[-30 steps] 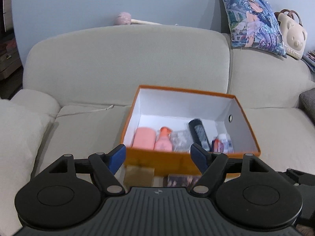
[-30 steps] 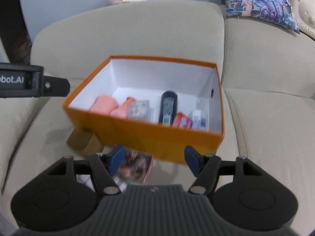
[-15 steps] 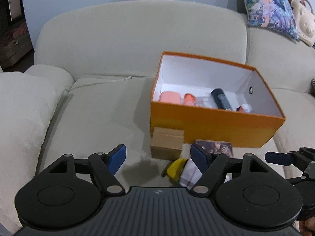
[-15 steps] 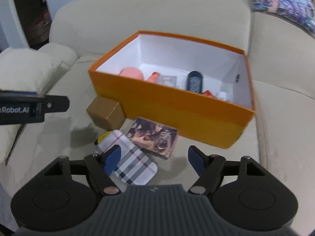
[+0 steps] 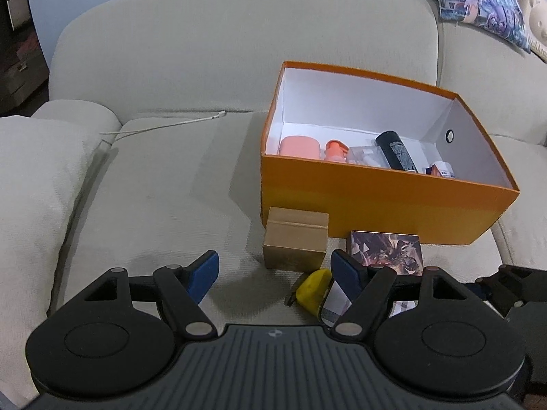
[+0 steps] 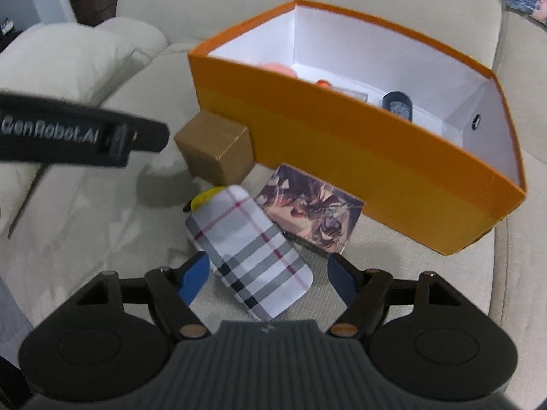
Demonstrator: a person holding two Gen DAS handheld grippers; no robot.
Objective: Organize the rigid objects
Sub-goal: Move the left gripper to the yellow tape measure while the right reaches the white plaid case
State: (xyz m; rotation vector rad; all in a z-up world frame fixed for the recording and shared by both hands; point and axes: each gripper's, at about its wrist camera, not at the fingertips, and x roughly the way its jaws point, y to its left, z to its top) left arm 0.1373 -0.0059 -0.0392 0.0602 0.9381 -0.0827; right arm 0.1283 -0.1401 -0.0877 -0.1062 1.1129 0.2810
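An open orange box (image 5: 376, 205) (image 6: 359, 157) sits on the sofa seat and holds a pink case (image 5: 299, 145), an orange bottle (image 5: 335, 150), a black cylinder (image 5: 396, 150) and small items. In front of it lie a gold-brown box (image 5: 295, 246) (image 6: 218, 150), a patterned card box (image 5: 386, 247) (image 6: 312, 218), a plaid case (image 6: 249, 256) and a yellow piece (image 5: 311, 290) (image 6: 205, 198). My left gripper (image 5: 275, 273) is open, above the seat near the gold-brown box. My right gripper (image 6: 268, 278) is open, its fingers on either side of the plaid case's near end.
The beige sofa (image 5: 171, 171) has a raised armrest cushion (image 5: 30, 188) at the left. A printed pillow (image 5: 478, 0) and a bear-shaped bag (image 5: 533, 7) rest on the backrest at the far right. A white cord (image 5: 164, 128) lies along the seat crease.
Both grippers pulled back and tilted down from the orange box. The items in front of the box came into view, and the right gripper closed in on the plaid case.
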